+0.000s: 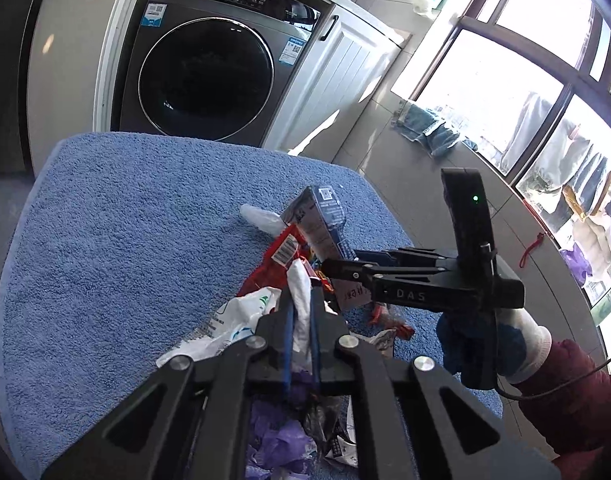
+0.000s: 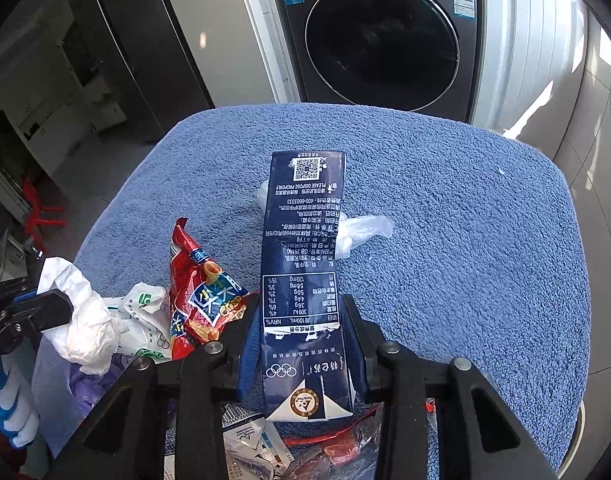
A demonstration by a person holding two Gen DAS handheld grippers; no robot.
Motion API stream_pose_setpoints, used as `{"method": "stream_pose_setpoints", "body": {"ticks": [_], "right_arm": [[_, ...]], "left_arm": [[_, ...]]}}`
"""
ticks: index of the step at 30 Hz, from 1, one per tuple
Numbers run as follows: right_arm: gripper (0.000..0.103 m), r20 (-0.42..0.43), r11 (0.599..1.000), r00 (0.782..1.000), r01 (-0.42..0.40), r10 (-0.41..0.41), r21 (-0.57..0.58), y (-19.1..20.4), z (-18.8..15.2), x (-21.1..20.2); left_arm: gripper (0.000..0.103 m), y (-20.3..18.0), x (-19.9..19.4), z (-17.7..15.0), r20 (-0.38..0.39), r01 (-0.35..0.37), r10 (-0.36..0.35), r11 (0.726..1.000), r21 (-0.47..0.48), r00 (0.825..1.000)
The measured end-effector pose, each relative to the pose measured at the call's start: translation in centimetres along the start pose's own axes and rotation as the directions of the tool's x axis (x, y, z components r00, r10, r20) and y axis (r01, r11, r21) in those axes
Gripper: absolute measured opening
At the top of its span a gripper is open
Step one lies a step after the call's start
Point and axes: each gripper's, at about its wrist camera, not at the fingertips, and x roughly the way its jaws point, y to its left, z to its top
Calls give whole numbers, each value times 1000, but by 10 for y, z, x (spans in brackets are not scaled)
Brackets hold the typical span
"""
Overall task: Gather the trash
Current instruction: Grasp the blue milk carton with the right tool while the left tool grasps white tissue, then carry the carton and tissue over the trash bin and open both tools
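I hold one gripper in each hand, over a table with a fuzzy blue towel [image 2: 445, 216] on it. I use the dark blue milk carton [image 2: 301, 264] as my marker.

My right gripper [image 2: 303, 320] is pinched onto the carton near its folded end. Its two pads press on the carton's sides, and the rest of the carton sticks out past them over the towel. In the left view the right gripper [image 1: 337, 270] reaches the carton [image 1: 319, 222] from the side.

My left gripper [image 1: 299, 304] is squeezed tight on a crumpled white tissue [image 1: 299, 292]. From the right view, that tissue [image 2: 83, 320] is well to the left of the carton.

Between the tissue and the carton stands a red snack bag [image 2: 197, 284]. A white plastic bag with green print [image 2: 145, 312] lies just left of the red bag. A clear plastic scrap [image 2: 361, 234] lies on the towel, peeking out from behind the carton on its right side. Past the far end of the carton stands a gray washing machine [image 2: 381, 36].
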Motion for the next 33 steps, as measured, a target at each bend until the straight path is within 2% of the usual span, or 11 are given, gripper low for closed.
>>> {"method": "stream_pose_setpoints", "body": {"ticks": [7,14,19,24,33], "right_arm": [[35,95,998,995,-39,34,44,-10,-3,-35],[35,210,997,977,-56,43,58,-13,-17,-89],[35,273,997,961,-52,32,64,-22,-33,-125],[35,311,993,950,-10,-26,114,-45,-53,-157],[35,336,951,924,79,-183,299,-133,-125,-214]], "left_arm": [[6,-4,-24,-1,36,-16,16,1000,-9,999],[6,-18,-48,-2,81,-36,35,999,8,996],[6,-43,-52,1,95,-48,44,998,40,994],[6,-77,-40,8,79,-37,30,996,82,996],[6,-170,16,23,-12,35,-33,977,212,999]]}}
